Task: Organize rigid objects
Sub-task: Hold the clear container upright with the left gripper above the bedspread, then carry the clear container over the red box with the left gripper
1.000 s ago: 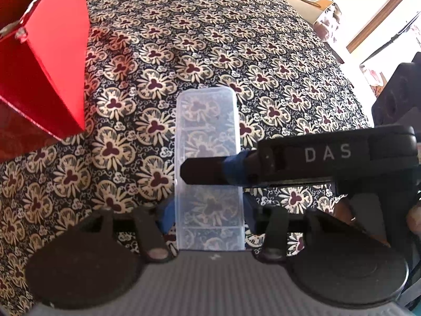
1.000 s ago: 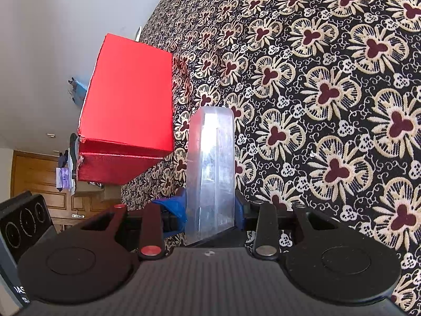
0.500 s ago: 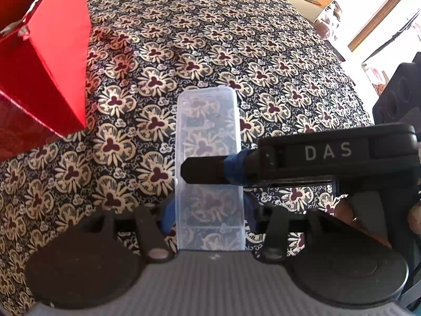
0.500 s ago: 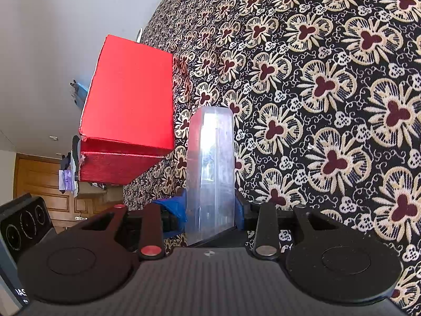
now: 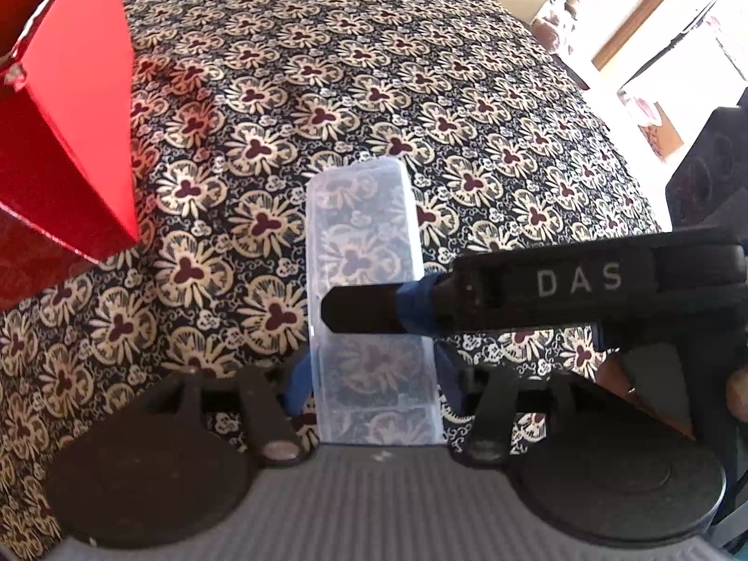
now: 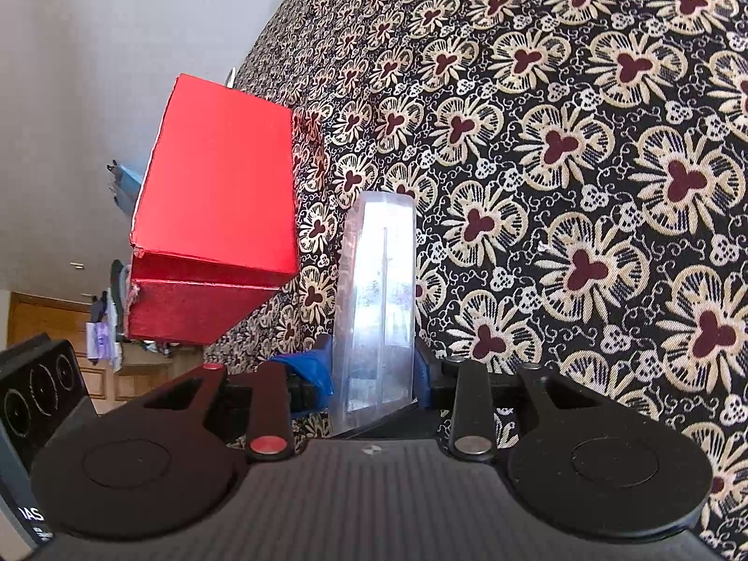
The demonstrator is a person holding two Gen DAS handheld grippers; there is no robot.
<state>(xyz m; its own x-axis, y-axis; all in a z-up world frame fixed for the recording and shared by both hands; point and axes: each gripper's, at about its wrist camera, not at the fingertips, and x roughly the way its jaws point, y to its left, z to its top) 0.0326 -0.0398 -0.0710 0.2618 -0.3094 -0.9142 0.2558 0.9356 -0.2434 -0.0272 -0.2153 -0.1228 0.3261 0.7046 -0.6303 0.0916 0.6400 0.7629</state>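
A clear plastic case (image 5: 364, 252) is held above the flowered cloth by both grippers at once. My left gripper (image 5: 374, 374) is shut on its near end. My right gripper (image 6: 374, 369) is shut on the same case (image 6: 381, 290), seen edge-on there. In the left wrist view a right finger (image 5: 369, 308) crosses over the case from the right. A red open box (image 5: 70, 131) stands to the left of the case; it also shows in the right wrist view (image 6: 219, 215).
The flowered cloth (image 5: 374, 70) covers the whole surface. A black speaker (image 5: 706, 177) stands off the right edge. A black device with round dials (image 6: 37, 392) is at the lower left of the right wrist view.
The case and both grippers have shifted slightly relative to the red box. Both grips on the case are unchanged.
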